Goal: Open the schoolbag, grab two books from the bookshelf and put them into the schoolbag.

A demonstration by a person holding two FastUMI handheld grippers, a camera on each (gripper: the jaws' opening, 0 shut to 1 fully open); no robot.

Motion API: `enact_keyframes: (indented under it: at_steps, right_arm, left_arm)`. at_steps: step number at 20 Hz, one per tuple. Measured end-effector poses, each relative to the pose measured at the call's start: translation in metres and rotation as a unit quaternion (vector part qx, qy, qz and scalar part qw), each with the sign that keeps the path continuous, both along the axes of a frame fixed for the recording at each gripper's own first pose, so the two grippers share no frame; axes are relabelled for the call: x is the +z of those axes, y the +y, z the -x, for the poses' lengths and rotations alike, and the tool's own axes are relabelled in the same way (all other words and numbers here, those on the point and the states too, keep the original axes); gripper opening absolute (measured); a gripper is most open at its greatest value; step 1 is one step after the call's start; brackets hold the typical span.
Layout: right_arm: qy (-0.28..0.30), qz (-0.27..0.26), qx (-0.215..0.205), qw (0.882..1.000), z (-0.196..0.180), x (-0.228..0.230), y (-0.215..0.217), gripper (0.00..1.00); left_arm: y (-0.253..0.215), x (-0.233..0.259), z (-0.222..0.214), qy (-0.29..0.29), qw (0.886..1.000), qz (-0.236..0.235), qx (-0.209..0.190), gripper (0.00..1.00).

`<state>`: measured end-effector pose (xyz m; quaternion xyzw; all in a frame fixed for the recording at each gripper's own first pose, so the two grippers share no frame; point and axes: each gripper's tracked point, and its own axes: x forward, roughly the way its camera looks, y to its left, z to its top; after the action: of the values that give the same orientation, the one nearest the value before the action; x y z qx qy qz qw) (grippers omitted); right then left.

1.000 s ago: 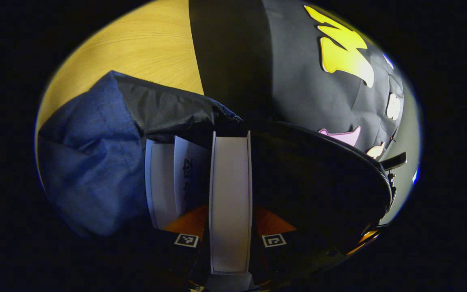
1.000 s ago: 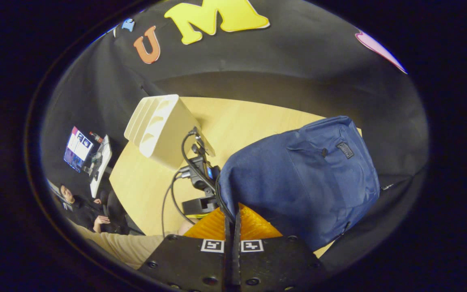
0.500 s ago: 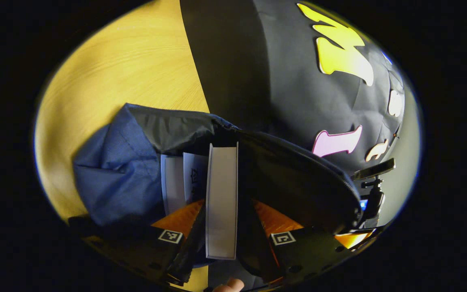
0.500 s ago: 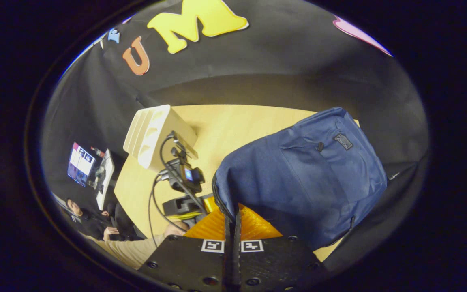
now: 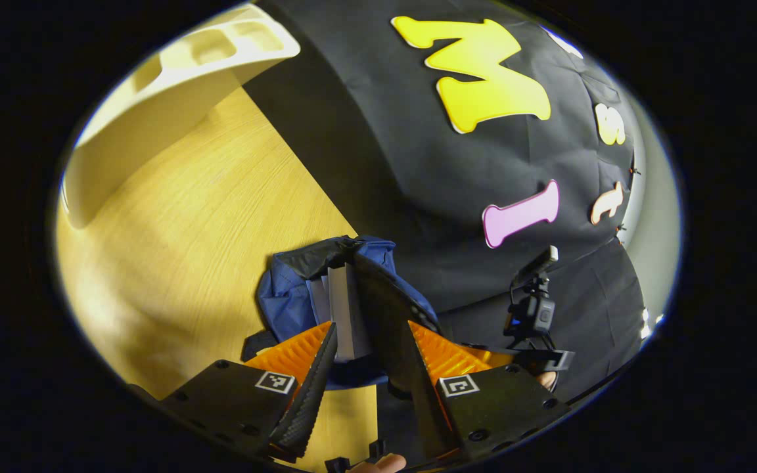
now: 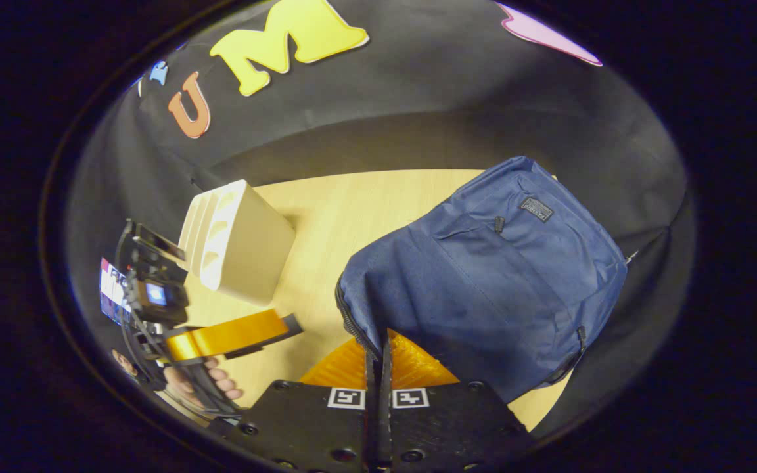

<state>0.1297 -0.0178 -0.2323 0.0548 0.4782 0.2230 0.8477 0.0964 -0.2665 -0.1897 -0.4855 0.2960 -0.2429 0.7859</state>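
Note:
The blue schoolbag [image 6: 483, 282] stands on the wooden table [image 6: 326, 203], open at the top. My right gripper [image 6: 378, 345] is shut on the zipper rim of that opening. In the left gripper view the schoolbag [image 5: 286, 302] sits just past my fingers, and two white-edged books [image 5: 338, 305] stand upright inside it. My left gripper [image 5: 362, 332] is open and holds nothing, drawn back from the bag's mouth. The right gripper view shows the left gripper [image 6: 286, 325] off to the bag's left, held by a hand [image 6: 211, 381].
A white bookshelf rack [image 6: 240, 243] stands on the table left of the bag; in the left gripper view this bookshelf [image 5: 175, 85] is at the upper left. The right gripper's camera mount [image 5: 533, 309] shows beside the bag. Black cloth walls close the far side.
My left gripper let go of the book, which stays in the bag, and pulled back and away. My right gripper kept its hold on the rim.

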Motion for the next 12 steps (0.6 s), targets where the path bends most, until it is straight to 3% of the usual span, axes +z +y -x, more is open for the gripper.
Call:
enact_keyframes:
  at_steps: [5, 8, 12]
  right_arm:
    - [-0.002, 0.017, -0.014, 1.0, 0.003, -0.018, 0.013, 0.01]
    - [-0.007, 0.035, -0.019, 0.999, 0.006, -0.027, 0.017, 0.01]
    - [-0.03, 0.091, -0.009, 0.995, 0.009, -0.037, 0.025, 0.06]
  left_arm:
    - [0.046, 0.056, 0.047, -0.06, 0.992, -0.113, 0.002, 0.65]
    - [0.077, 0.093, 0.067, -0.086, 0.985, -0.145, 0.024, 0.65]
    - [0.136, 0.139, 0.078, -0.132, 0.966, -0.208, 0.073, 0.65]
